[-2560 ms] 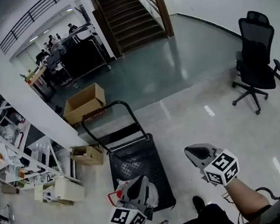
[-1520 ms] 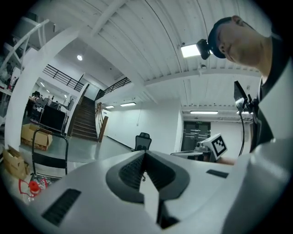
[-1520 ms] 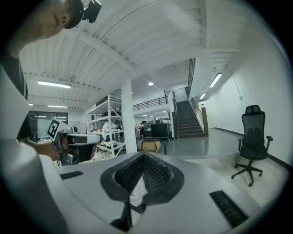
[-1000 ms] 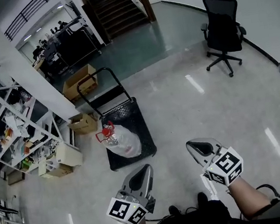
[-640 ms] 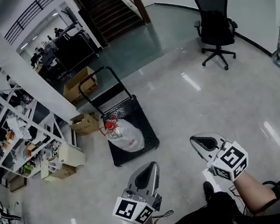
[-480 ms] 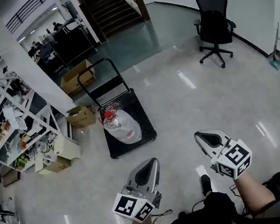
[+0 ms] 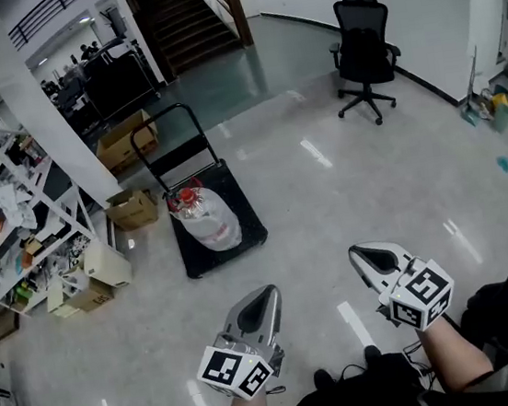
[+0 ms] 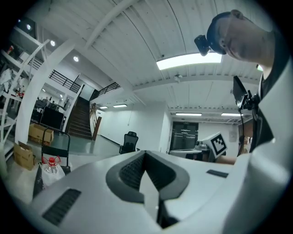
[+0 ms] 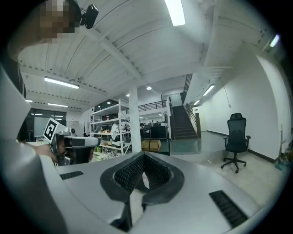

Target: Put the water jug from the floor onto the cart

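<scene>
1. Water jug [image 7: 204, 221] – on the black deck of the cart [image 7: 246, 229], toward the handle end. Clear body, red cap. In the left gripper view the jug [image 8: 51, 170] shows with the cap uppermost, so it appears to stand upright.
2. Cart sits on the pale glossy floor [image 7: 351, 166], its looped push handle [image 7: 162, 126] on the far side from the person.
3. Left gripper [image 7: 263, 296] – held low and near the person, well apart from cart and jug. In its own view the left gripper [image 8: 145, 154] has both jaws clenched together, nothing between them.
4. Right gripper [image 7: 365, 253] – level with the left one, off to its side, over bare floor. Its own view shows the right gripper [image 9: 143, 157] with jaws pressed together – empty.
5. Each gripper carries its marker cube at the rear, next to the holding hand.
6. Surroundings: black office chair [image 7: 359, 42] alone on open floor, far right of the cart; white column [image 7: 32, 101] and a cluttered shelf rack [image 7: 1, 221] to the left; open cardboard box [image 7: 122, 144] beyond the cart handle, a smaller box [image 7: 134, 208] beside the cart; dark staircase [image 7: 181, 17] at the back.
</scene>
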